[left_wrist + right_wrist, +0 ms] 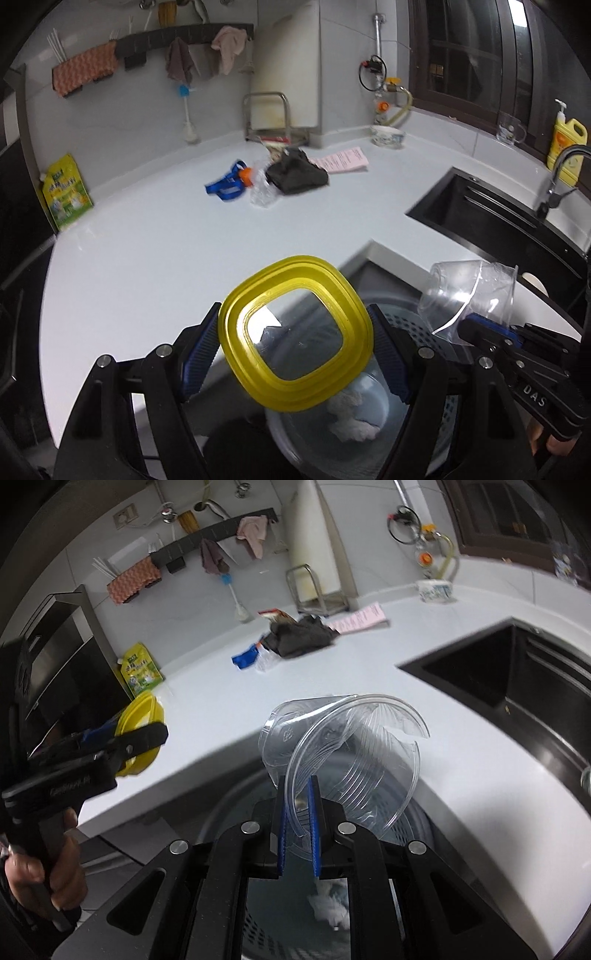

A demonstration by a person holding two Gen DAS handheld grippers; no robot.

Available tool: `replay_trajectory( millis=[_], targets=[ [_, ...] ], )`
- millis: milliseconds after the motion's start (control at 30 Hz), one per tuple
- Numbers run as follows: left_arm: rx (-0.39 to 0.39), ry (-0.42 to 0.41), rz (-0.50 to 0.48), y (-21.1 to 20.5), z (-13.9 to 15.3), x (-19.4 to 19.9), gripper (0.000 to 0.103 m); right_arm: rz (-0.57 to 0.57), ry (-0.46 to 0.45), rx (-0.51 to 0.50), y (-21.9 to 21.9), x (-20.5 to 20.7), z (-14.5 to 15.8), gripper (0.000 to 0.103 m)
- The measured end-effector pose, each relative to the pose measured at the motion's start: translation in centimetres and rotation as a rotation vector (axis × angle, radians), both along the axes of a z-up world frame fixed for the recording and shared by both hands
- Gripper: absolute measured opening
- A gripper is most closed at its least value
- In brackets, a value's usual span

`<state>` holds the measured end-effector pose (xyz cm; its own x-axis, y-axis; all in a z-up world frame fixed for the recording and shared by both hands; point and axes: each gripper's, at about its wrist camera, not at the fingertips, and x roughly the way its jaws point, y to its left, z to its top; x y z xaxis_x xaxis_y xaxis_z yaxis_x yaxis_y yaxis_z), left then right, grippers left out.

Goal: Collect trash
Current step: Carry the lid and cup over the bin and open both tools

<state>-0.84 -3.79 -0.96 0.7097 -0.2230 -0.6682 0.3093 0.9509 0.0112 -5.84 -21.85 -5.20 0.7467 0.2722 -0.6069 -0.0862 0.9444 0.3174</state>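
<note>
Two pieces of trash held at once, both poised over the bin, the perforated grey basket standing off the countertop edge.

Left gripper: spread wide, blue pads pressing opposite edges of the yellow lid, a square frame with a clear centre. Gripped edge to edge, probably because a flat lid offers no better purchase. Tilted, directly above the bin, with a crumpled white tissue visible below through the clear panel.

Right gripper: narrowed to a slim gap, pinching the split wall of the clear plastic cup. Held by the thin rim wall, likely the easiest pinch on crushed, springy plastic. Cup lying sideways, above the bin's far side, its base toward the countertop.

Both items apparently carried here for release; opening over the bin mouth rather than its rim looks like the thing to watch, since the light cup could bounce out.

Farther from the bin, across the countertop: blue strap, crinkled clear wrapper, dark cloth, pink paper — presumably more to collect. Beyond the bin's right side, the black sink.
</note>
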Motion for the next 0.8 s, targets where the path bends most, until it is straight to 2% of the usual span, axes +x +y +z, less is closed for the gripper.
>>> replay_trajectory(
  millis=[100, 233, 367, 533, 600, 633, 667, 733, 800],
  targets=[
    [0.005, 0.056, -0.022, -0.7, -2.0, -0.9, 0.074, -0.011, 0.025, 0.001, -0.3, -0.8, -0.9, 0.010],
    [0.042, 0.087, -0.032, -1.4, -4.2, -1.6, 0.075, -0.003, 0.065, 0.005, -0.1, -1.3, -2.3, 0.010],
    [0.026, 0.108, -0.038, -1.7, -5.1, -1.6, 0.075, 0.008, 0.098, -0.014, 0.4, -1.4, -3.4, 0.011],
    [0.033, 0.102, -0.035, -1.7, -5.2, -1.7, 0.077, 0.017, 0.090, -0.026, 0.6, -1.5, -3.3, 0.011],
    [0.024, 0.101, -0.030, -1.5, -5.0, -1.6, 0.078, 0.023, 0.097, -0.018, 0.4, -1.4, -3.4, 0.021],
    [0.021, 0.099, -0.024, -1.4, -5.0, -1.6, 0.079, 0.028, 0.099, -0.015, 0.4, -1.4, -3.4, 0.043],
    [0.019, 0.097, -0.018, -1.3, -4.9, -1.6, 0.085, 0.022, 0.091, -0.019, 0.4, -1.5, -3.3, 0.060],
    [0.015, 0.091, -0.007, -1.0, -4.9, -1.6, 0.090, 0.008, 0.066, -0.032, 0.3, -1.8, -3.0, 0.061],
    [0.015, 0.093, 0.003, -0.7, -4.9, -1.6, 0.091, 0.006, 0.065, -0.029, 0.3, -1.8, -2.9, 0.061]
  ],
)
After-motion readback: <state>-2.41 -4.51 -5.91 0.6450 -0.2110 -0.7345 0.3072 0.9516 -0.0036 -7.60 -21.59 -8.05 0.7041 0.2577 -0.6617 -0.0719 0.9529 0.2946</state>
